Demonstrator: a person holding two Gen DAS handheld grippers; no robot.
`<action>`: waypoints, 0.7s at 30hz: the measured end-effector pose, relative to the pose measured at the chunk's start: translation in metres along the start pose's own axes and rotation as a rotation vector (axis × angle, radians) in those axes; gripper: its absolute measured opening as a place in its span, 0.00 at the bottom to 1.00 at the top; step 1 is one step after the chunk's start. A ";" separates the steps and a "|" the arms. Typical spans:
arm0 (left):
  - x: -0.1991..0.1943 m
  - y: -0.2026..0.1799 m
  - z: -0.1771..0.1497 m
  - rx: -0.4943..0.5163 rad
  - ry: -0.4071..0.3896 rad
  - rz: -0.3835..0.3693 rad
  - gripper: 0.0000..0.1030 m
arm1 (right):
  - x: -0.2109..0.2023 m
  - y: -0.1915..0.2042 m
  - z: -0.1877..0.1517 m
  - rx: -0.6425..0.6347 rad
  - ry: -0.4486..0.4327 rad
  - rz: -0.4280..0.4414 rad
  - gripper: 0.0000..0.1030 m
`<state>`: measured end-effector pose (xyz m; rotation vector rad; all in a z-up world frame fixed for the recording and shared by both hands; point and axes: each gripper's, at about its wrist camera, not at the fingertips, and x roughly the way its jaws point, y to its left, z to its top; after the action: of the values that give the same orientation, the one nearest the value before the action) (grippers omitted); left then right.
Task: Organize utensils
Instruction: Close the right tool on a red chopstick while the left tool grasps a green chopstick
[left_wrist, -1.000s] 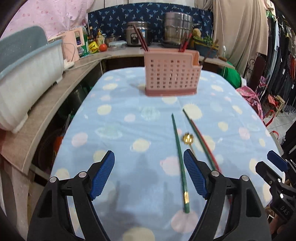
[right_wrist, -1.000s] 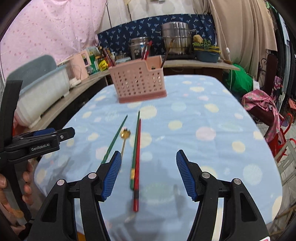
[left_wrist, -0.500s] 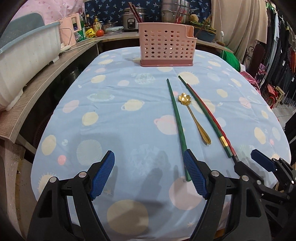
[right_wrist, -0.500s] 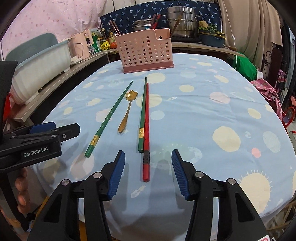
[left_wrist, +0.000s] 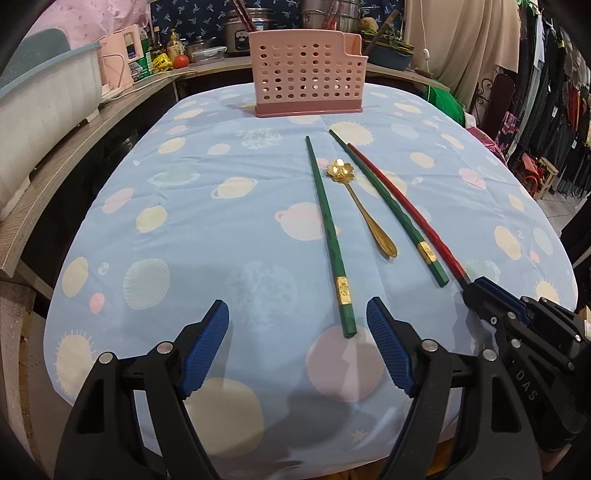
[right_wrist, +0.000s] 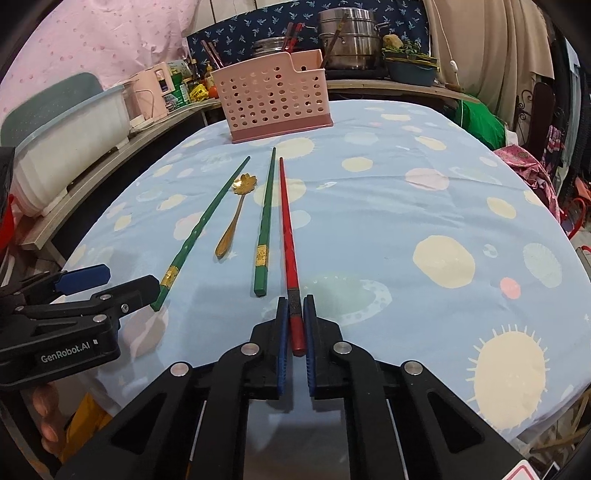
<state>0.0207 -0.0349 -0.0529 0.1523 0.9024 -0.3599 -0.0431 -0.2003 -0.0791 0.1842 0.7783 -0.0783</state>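
Two green chopsticks (left_wrist: 328, 229) (left_wrist: 388, 206), a red chopstick (right_wrist: 287, 225) and a gold flower-bowled spoon (left_wrist: 360, 205) lie on the blue planet-print tablecloth (left_wrist: 221, 221). A pink perforated utensil basket (left_wrist: 308, 74) stands at the far end. My right gripper (right_wrist: 295, 314) is shut on the near end of the red chopstick, which still lies on the cloth. My left gripper (left_wrist: 297, 325) hangs open low over the cloth, the butt of the left green chopstick (right_wrist: 201, 229) just inside its right pad. In the left wrist view the right gripper (left_wrist: 476, 291) shows at the right.
A wooden shelf with a white tub (left_wrist: 40, 107) runs along the left. Pots, bottles and a pink appliance (right_wrist: 151, 92) crowd the counter behind the basket. Clothes and a pink cloth (right_wrist: 528, 166) are on the right. A hand (right_wrist: 48, 417) holds the left gripper.
Both grippers have sunk toward the cloth. The right gripper's jaws closed from wide apart onto the red chopstick's near end. The left gripper stayed open.
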 end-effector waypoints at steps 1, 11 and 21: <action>0.001 -0.001 -0.001 0.001 0.002 0.000 0.71 | 0.000 -0.001 0.000 0.004 -0.001 0.001 0.07; 0.014 0.000 0.001 -0.034 0.032 -0.014 0.58 | -0.003 -0.006 -0.003 0.038 -0.006 0.006 0.07; 0.013 -0.003 0.003 -0.021 0.018 -0.033 0.19 | -0.003 -0.008 -0.003 0.046 -0.007 0.013 0.07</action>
<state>0.0291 -0.0421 -0.0612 0.1222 0.9270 -0.3798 -0.0489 -0.2077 -0.0800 0.2323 0.7689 -0.0843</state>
